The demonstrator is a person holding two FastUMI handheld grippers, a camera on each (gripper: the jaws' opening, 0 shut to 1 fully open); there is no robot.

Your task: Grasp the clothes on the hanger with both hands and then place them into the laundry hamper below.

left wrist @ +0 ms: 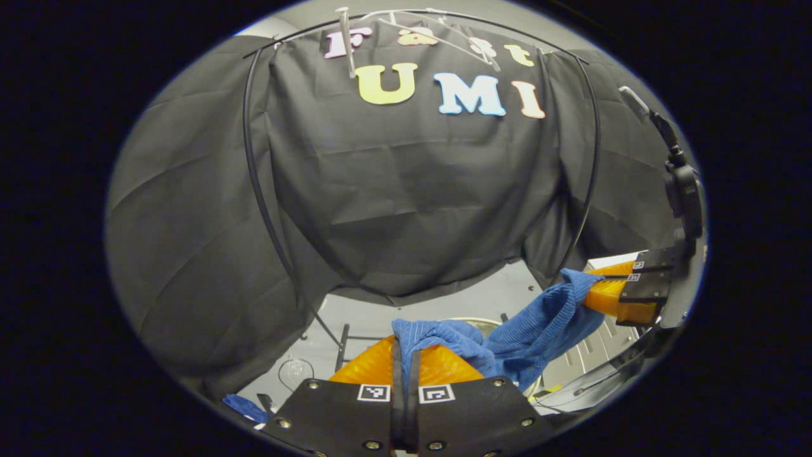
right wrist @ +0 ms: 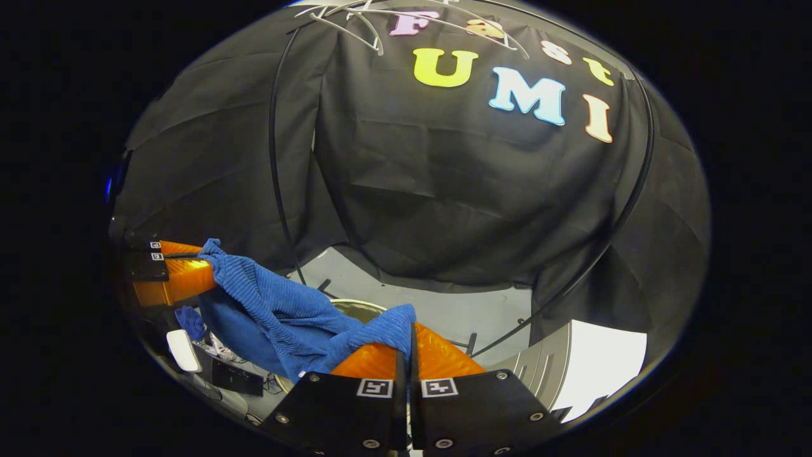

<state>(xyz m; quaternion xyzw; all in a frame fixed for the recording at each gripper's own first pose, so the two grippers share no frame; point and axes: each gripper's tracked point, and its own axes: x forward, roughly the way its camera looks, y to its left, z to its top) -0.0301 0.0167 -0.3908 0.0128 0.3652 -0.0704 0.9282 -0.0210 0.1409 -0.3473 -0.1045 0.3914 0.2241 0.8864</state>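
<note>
Blue garment stretched between both grippers, above the hamper.

I see the left gripper (left wrist: 406, 352) clamped on one end of the blue garment (left wrist: 507, 339) and the right gripper (right wrist: 406, 346) pinching the other end. Below the sagging cloth sits the hamper rim (right wrist: 355, 308); the white hangers (left wrist: 438, 32) hang high at the back wall.
</note>
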